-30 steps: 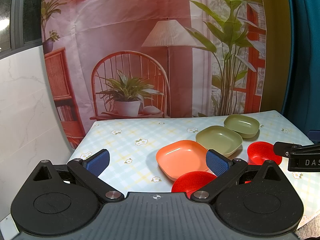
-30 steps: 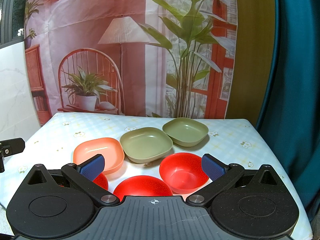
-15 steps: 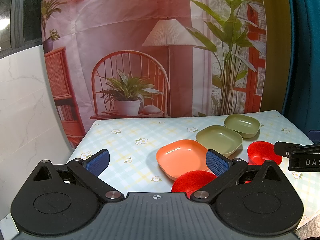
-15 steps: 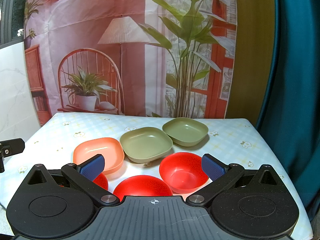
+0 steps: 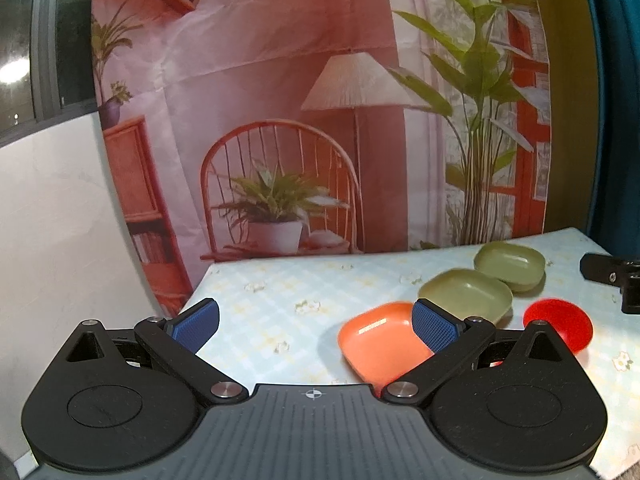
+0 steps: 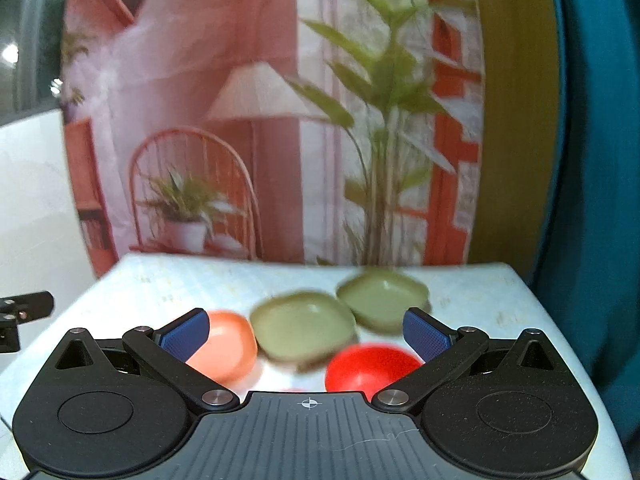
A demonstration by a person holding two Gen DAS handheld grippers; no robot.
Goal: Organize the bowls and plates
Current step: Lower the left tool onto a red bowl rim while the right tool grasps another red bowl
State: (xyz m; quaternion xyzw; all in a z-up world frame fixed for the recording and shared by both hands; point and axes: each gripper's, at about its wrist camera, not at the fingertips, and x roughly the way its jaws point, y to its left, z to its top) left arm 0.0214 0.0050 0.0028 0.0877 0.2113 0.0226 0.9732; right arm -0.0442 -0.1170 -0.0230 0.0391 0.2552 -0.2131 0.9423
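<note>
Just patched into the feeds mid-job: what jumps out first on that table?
Bright dishes cluster on the pale checked tablecloth: an orange plate nearest the left claw, two green plates lined up behind it toward the printed backdrop, and a red bowl to their right. Both claws stand open and empty, the right claw just short of the red bowl; its view is motion-blurred.

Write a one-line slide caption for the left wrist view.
Open left tool above a floral tablecloth, facing an orange plate, two green plates and a red bowl.
</note>
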